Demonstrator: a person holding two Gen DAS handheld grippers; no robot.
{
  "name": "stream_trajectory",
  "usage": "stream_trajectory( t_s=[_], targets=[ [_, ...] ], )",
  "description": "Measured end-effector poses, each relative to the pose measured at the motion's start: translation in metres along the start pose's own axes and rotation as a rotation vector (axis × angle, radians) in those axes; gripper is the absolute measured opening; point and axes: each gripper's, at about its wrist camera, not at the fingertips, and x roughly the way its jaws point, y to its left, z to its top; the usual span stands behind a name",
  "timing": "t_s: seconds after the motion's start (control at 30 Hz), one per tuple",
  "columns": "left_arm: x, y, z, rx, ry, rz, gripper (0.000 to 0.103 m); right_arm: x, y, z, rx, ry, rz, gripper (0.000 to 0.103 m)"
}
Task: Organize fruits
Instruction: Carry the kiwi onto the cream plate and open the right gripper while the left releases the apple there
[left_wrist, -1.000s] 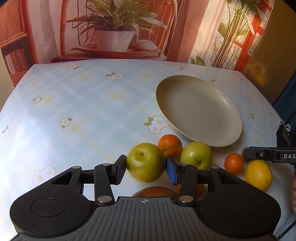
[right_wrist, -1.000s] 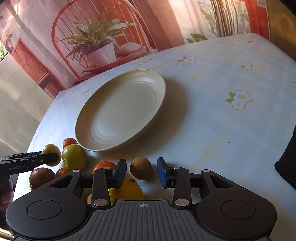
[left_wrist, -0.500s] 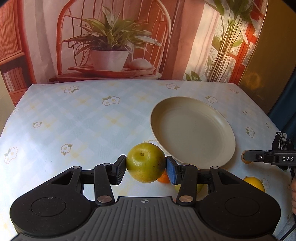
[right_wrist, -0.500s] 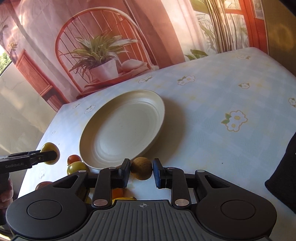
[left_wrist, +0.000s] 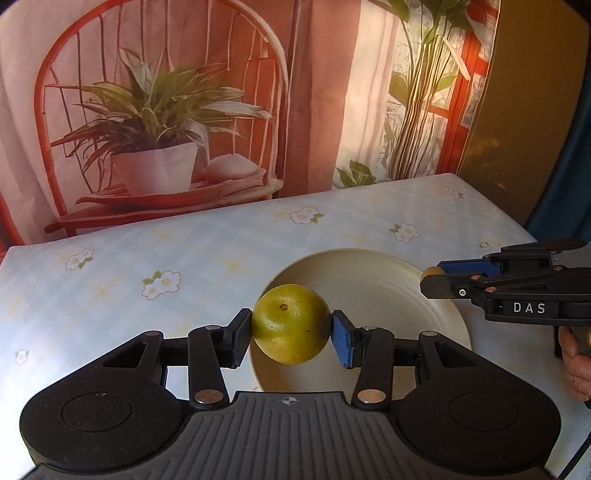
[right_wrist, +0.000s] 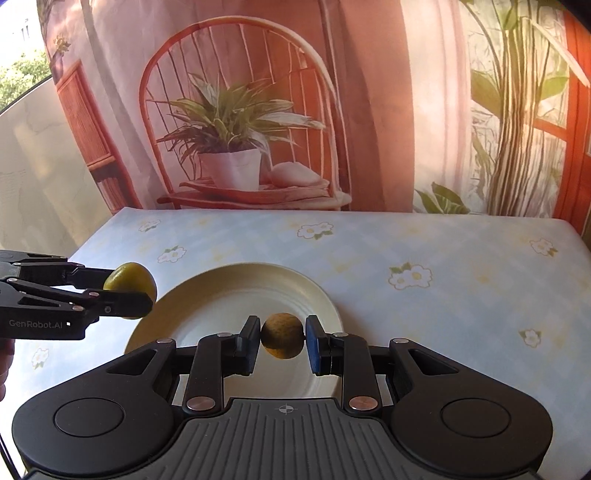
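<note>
The left gripper (left_wrist: 291, 334) has its jaws pinching a large round yellow-green citrus fruit (left_wrist: 291, 324) across its widest part, one pad on each flank, with the stem dimple turned up toward the camera. The fruit hangs in the air over the near rim of the round cream-coloured plate (left_wrist: 373, 273), which lies bare on the bench (left_wrist: 184, 251) covered in a pale blue checked cloth with daisy prints.

The right gripper (right_wrist: 282, 338) has its jaws pressed in on a small round brownish-yellow fruit (right_wrist: 283, 335), likewise held at its equator and lifted above the plate's middle. From the right wrist view the left gripper comes in over the plate's left edge; from the left wrist view the right one reaches over the plate's right edge, a hand (left_wrist: 576, 360) gripping its handle.

Judging by its size, the yellow-green fruit is probably the heavier of the two, with a firm, slightly waxy rind that could slide if the pads sat off-centre; the present hold across the middle looks sound. The small fruit seems light and hard-skinned, easy to pinch but apt to roll once freed. Both would best be lowered near the dished centre of the plate before the jaws spread, so neither rolls off toward the rim or knocks the other.
</note>
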Motion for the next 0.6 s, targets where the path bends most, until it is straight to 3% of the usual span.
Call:
stream_trajectory(
  t_s=[0.27, 0.6],
  targets=[
    [0.037, 0.005, 0.0, -0.013, 0.078, -0.01, 0.048, 0.036, 0.006, 0.004, -0.075, 0.038, -0.018, 0.024],
    [0.052, 0.003, 0.001, 0.013, 0.082, -0.003, 0.049, 0.051, -0.001, -0.002, -0.089, 0.057, -0.048, 0.024]
  ],
)
